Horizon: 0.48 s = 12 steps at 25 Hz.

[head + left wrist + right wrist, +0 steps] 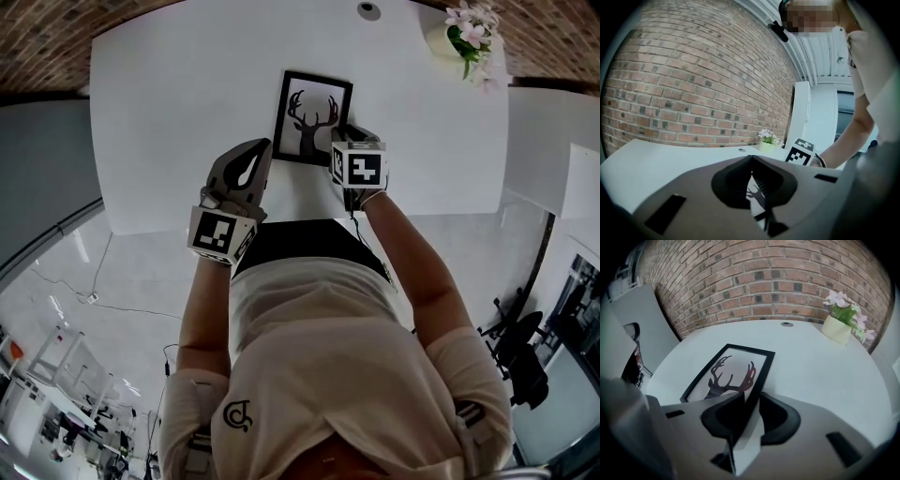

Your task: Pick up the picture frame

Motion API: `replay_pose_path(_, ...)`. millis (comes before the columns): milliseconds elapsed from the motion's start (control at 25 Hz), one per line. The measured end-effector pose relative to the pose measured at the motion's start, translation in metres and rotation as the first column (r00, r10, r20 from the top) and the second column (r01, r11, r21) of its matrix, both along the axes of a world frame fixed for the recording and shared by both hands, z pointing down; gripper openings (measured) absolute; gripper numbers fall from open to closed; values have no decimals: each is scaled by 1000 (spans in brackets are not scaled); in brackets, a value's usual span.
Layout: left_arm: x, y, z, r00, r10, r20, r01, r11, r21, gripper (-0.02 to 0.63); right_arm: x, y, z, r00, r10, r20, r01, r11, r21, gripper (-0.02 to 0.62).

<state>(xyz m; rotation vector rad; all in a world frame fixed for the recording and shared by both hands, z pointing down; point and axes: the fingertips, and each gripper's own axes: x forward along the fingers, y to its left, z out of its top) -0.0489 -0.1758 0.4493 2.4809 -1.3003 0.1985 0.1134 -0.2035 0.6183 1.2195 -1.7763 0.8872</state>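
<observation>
A black picture frame [312,117] with a deer silhouette lies flat on the white round table [187,112]. My right gripper [343,137] points steeply down over the frame's near right corner. In the right gripper view the frame [726,373] runs away from me and its right border passes between the jaws of the right gripper [752,401]; a strip of white still shows between them. My left gripper [260,152] hovers by the frame's near left corner, not touching it. Its jaws meet at the tips [751,159], and a bit of the deer picture [757,194] shows through the gap below.
A small pot of pink flowers [466,37] stands at the table's far right, also seen as the flower pot [839,319]. A round cable grommet [368,10] sits at the far edge. A brick wall [764,277] rises behind the table. My body is at the near edge.
</observation>
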Motion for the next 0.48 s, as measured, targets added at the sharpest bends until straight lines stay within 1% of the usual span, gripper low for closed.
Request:
replay_pose_path(200, 12, 19, -10, 1000, -21, -6, 21, 999, 38, 12, 9, 26, 0, 1000, -30, -4, 30, 1000, -7, 107)
replay_pose_path(480, 38, 70, -9, 999, -18, 36, 15, 997, 80, 12, 20, 66, 0, 997, -81, 0, 81, 997, 3, 104)
